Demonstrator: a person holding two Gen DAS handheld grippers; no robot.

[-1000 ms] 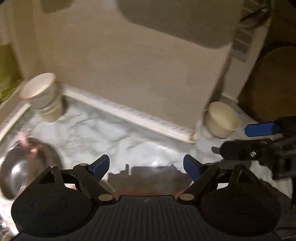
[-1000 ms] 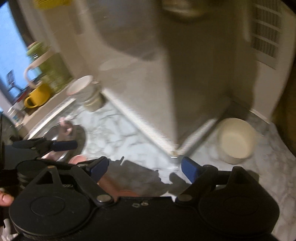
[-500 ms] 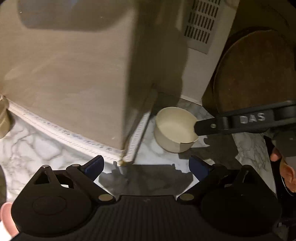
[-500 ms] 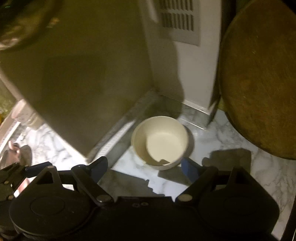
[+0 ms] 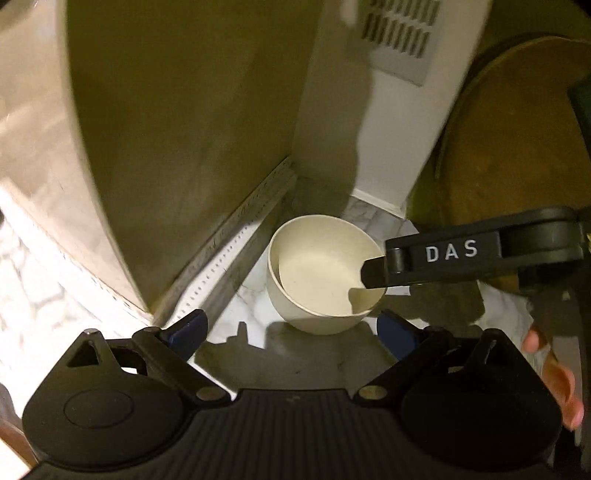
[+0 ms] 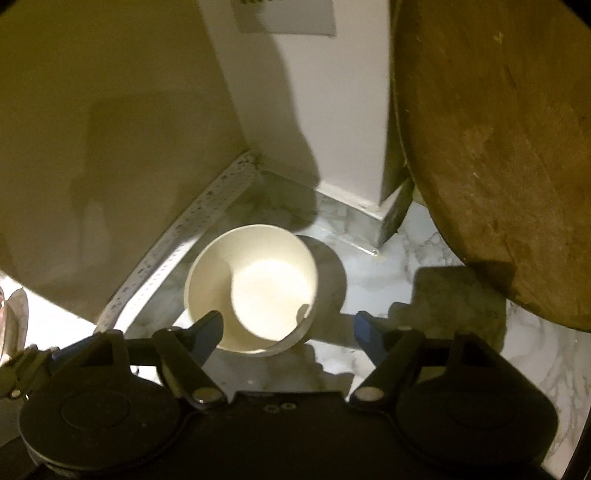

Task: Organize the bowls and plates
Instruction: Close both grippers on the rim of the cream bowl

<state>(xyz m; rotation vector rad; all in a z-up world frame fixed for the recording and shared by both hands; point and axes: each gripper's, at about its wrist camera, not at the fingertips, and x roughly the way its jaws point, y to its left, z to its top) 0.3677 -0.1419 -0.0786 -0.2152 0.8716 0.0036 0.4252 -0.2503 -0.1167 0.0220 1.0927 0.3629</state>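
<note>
The right claw point(image 6: 288, 326) is spread wide and holds nothing. In its own view its left fingertip point(image 6: 210, 325) sits at the near-left rim of the cream bowl point(image 6: 255, 288), apparently over or just inside it, while its right fingertip point(image 6: 364, 326) stands clear of the bowl at about 3 o'clock. From the left wrist view, one long black finger of that claw, lettered DAS, reaches in from 3 o'clock and its tip overlaps the bowl's right rim; whether it touches I cannot tell.

The left claw point(image 5: 291, 326) is likewise wide open and empty, with the bowl lying just ahead of it at 12 o'clock, beyond the blue fingertips point(image 5: 188, 326).

The bowl stands upright and empty on the marbled desk point(image 6: 424, 258), tucked in a corner: a tall panel with a perforated strip at its foot runs past it at 10 o'clock, and a white wall with a vent point(image 5: 400, 35) rises at 12 o'clock. A large round wooden board point(image 6: 498, 147) leans at 2 o'clock, well clear of the bowl.

As a judgement, the task is at an early point for this bowl: it is approached but not gripped or lifted. No plates or other bowls show here, so what else is sorted cannot be told.
</note>
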